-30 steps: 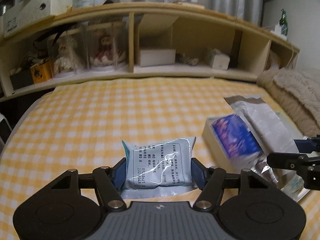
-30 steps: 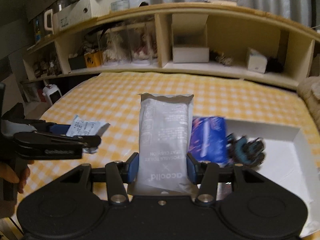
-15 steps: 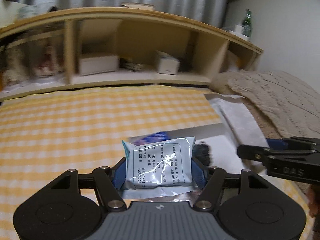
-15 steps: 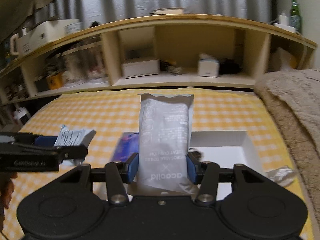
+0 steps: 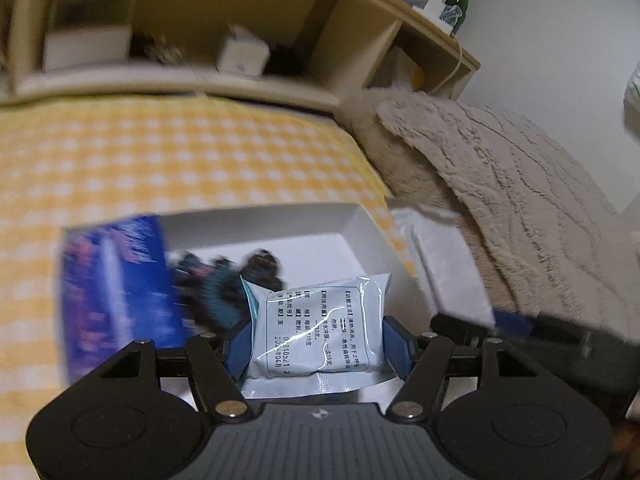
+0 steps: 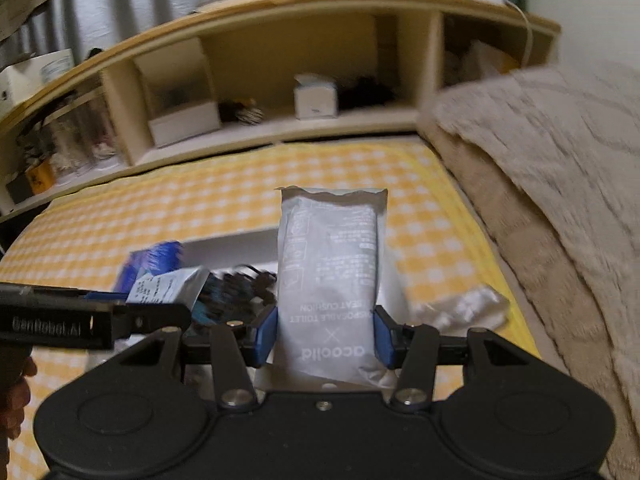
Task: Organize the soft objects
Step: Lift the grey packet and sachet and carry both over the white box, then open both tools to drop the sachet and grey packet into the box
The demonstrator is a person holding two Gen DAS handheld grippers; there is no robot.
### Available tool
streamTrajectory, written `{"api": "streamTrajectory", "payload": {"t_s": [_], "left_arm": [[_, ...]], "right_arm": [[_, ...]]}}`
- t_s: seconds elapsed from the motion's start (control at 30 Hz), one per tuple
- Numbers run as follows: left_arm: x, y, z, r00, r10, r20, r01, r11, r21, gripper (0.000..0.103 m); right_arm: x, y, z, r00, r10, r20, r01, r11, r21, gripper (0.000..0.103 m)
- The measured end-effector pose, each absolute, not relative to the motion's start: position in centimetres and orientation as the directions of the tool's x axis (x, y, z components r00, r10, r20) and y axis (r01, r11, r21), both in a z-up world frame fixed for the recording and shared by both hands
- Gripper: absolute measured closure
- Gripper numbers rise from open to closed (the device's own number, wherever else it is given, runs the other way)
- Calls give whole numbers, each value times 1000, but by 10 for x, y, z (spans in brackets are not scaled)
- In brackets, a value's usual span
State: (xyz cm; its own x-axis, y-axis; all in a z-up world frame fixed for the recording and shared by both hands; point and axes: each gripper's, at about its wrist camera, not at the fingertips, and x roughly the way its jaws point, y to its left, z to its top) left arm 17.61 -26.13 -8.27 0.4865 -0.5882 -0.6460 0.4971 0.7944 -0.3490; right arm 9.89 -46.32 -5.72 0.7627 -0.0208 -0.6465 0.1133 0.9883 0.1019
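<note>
My left gripper is shut on a small pale-blue sachet with printed text, held over the white box. In the box lie a blue patterned pack and a dark teal fuzzy item. My right gripper is shut on a long grey foil pack, upright over the same white box. The right wrist view shows the left gripper with its sachet coming in from the left. At the right edge of the left wrist view, the right gripper's fingers are blurred.
The box sits on a yellow checked bedcover. A beige fleece blanket is heaped on the right. A crumpled clear wrapper lies right of the box. A wooden shelf unit with small boxes runs behind; a green bottle stands on it.
Both grippers have swung to the right with their packs and now hang over the white box. The blanket has come into view; the left part of the shelves has left it.
</note>
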Motion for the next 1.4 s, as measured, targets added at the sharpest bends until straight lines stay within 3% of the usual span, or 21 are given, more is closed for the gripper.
{"api": "streamTrajectory", "payload": {"t_s": [0.2, 0.57, 0.67, 0.73, 0.8, 0.9, 1.23, 1.4], "left_arm": [[201, -302, -99, 408, -648, -643, 472, 753, -459, 36], [250, -357, -99, 437, -649, -623, 465, 756, -461, 35], [259, -367, -109, 444, -635, -632, 450, 768, -456, 23], [264, -373, -115, 460, -624, -632, 443, 778, -446, 7], [269, -376, -120, 474, -602, -642, 421, 796, -436, 4], [271, -376, -123, 456, -591, -666, 396, 804, -443, 3], [244, -355, -108, 448, -585, -676, 458, 800, -389, 0], [231, -343, -84, 489, -573, -658, 466, 809, -358, 0]], "right_arm": [[89, -481, -79, 733, -18, -680, 143, 982, 127, 52], [81, -468, -119, 649, 74, -757, 10, 994, 106, 52], [84, -464, -122, 637, 91, -766, -22, 995, 100, 52], [85, -463, -124, 638, 103, -763, -32, 994, 107, 52], [87, -463, -127, 635, 107, -765, -31, 993, 113, 51], [88, -465, -130, 633, 89, -769, -9, 994, 109, 47], [82, -471, -118, 668, 88, -739, 32, 989, 147, 10], [79, -470, -105, 677, 42, -735, 59, 992, 110, 3]]}}
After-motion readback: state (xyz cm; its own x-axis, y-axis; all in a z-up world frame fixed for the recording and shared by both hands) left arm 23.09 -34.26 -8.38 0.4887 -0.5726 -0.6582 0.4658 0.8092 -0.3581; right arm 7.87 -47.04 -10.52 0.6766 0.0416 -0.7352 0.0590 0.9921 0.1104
